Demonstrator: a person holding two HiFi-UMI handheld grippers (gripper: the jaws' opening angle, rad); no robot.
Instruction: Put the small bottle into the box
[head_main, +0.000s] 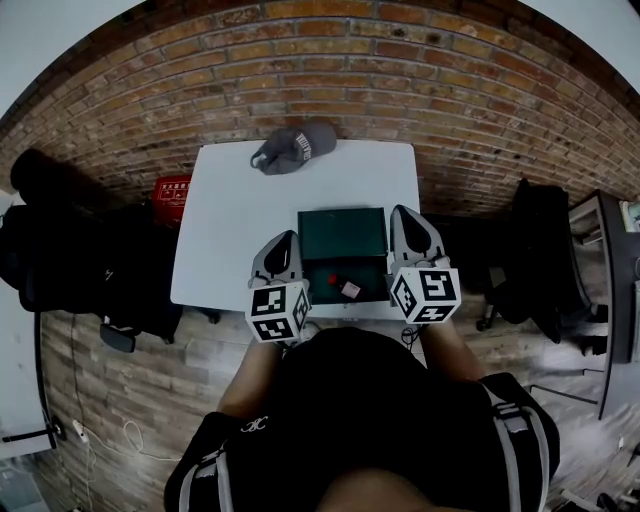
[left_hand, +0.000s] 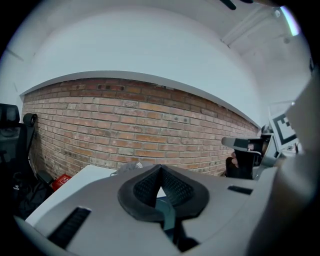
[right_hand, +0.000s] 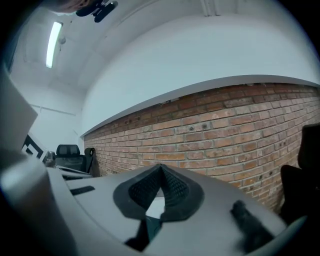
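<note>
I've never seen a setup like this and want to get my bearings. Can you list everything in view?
Table: one, white, against the brick wall.
Cap: one, grey, on the table's far edge.
Box: one, dark green, open, on the table's near side between the tools.
Small items: two, one red and one pinkish, inside the box; too small to identify.
Red object: one, on the floor left of the table.
Chair: one, black, right of the table.
Left tool: one, grey, left of the box, jaws together, empty.
Right tool: one, grey, right of the box, jaws together, empty.
</note>
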